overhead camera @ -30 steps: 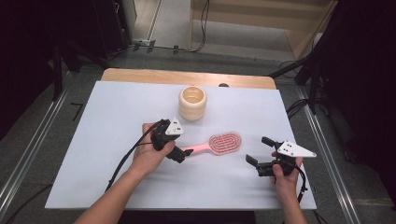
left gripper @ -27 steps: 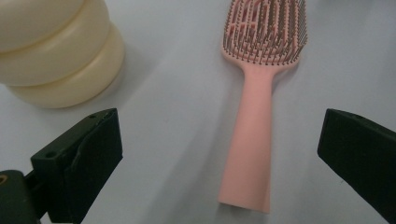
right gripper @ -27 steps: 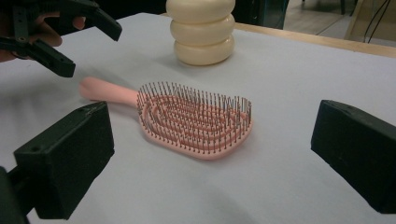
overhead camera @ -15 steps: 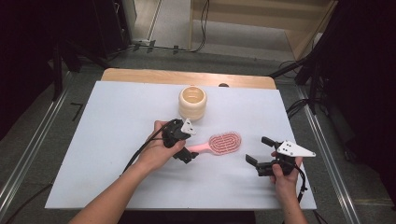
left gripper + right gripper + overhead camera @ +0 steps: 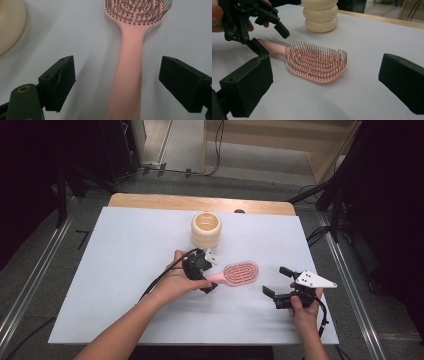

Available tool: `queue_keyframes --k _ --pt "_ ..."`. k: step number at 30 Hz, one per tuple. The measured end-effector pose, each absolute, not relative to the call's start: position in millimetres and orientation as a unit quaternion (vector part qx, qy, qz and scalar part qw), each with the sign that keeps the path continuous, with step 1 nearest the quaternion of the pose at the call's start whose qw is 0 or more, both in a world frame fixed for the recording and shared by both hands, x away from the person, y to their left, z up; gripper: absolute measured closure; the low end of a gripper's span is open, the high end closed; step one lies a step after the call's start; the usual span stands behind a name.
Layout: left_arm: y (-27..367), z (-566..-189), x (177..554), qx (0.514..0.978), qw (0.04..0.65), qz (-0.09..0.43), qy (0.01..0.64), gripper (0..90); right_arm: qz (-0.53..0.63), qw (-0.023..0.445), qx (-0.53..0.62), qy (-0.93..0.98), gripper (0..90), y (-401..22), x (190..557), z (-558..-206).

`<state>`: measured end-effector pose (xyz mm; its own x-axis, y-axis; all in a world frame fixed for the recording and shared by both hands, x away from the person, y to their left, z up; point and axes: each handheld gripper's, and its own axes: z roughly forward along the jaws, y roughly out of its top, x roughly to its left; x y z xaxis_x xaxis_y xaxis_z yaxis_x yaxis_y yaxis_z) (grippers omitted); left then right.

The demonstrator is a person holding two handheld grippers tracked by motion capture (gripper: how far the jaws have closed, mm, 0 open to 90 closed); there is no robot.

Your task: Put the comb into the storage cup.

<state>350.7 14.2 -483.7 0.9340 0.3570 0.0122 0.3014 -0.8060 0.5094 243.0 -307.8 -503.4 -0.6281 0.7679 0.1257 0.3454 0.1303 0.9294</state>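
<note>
A pink hairbrush [image 5: 241, 272] lies bristles up on the white table sheet, handle pointing left. My left gripper [image 5: 207, 279] is down over the handle. In the left gripper view its jaws [image 5: 122, 82] straddle the handle [image 5: 130, 62] with a gap on each side; they have just been closing and do not touch it. The right gripper view shows that left gripper [image 5: 271, 40] at the handle of the brush [image 5: 317, 62]. To the right of the brush head, my right gripper [image 5: 276, 281] is open and empty, its jaws [image 5: 327, 85] pointing at the brush.
A cream ridged cup [image 5: 205, 230] stands upright just behind the brush and also appears in the gripper views [image 5: 320, 15] [image 5: 10, 22]. The white sheet [image 5: 125, 245] covers a wooden table whose edge [image 5: 200, 202] shows at the back. Dark floor and stands surround it.
My left hand has moved right along the brush handle toward the head and sunk a little, with its jaws now around the handle. The right hand has stayed put.
</note>
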Motion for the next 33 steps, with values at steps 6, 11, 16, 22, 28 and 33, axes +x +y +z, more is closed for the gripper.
queue_keyframes --k 6,11,16,22,28,33 --pt "6.4 -488.0 349.1 0.951 0.247 0.065 0.176 31.0 0.534 0.198 0.383 0.727 0.0 -307.5 243.3 -503.8" --pt "1.1 -488.8 350.3 0.953 0.241 0.063 0.174 42.7 0.533 0.197 0.384 0.727 0.0 -307.3 243.3 -504.0" --pt "-4.8 -488.1 350.4 0.954 0.241 0.058 0.168 53.5 0.533 0.195 0.384 0.728 0.0 -306.8 243.7 -504.5" --pt "-8.9 -486.6 353.9 0.959 0.232 0.045 0.157 60.6 0.531 0.196 0.384 0.730 0.0 -306.7 244.0 -505.0" --pt "-11.4 -485.3 358.6 0.963 0.222 0.030 0.149 68.1 0.530 0.195 0.382 0.731 0.0 -305.0 244.9 -505.8" --pt "-10.2 -485.2 360.3 0.963 0.226 0.026 0.145 69.4 0.529 0.194 0.382 0.733 0.0 -304.2 244.8 -505.8"
